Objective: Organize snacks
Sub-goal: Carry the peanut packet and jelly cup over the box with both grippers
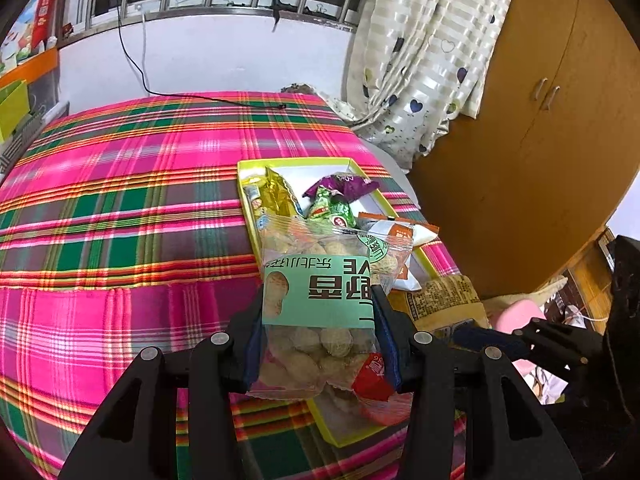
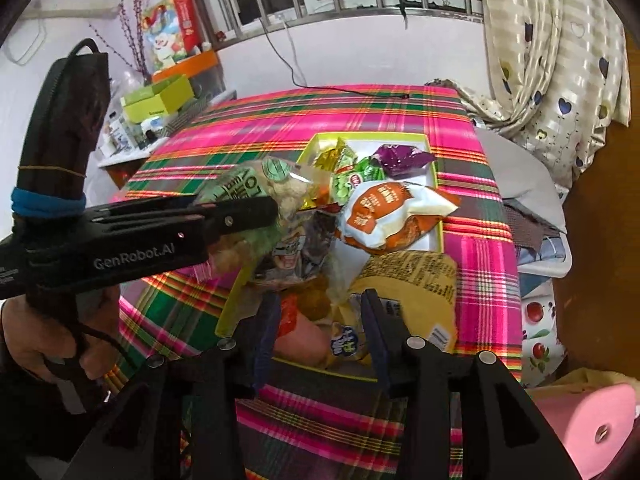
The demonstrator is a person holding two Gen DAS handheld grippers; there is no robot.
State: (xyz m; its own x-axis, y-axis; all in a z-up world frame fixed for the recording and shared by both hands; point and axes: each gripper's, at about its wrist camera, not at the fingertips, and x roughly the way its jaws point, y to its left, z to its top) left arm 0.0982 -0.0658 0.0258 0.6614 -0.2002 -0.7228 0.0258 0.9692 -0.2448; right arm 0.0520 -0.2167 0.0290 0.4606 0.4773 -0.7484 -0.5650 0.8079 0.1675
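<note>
My left claw (image 1: 320,340) is clamped on a clear bag of peanuts (image 1: 320,300) with a green label, holding it over the near end of the yellow-rimmed box (image 1: 294,161). My right claw (image 2: 320,332) has its jaws parted, pressing on nothing; a yellow packet (image 2: 412,280) lies just beyond them, its near end between the fingers. Farther into the box lie an orange-and-white packet (image 2: 384,216), green packets (image 1: 332,210), a gold one (image 1: 280,196) and a purple one (image 1: 340,184). The box rests on the pink plaid cloth (image 1: 120,200).
</note>
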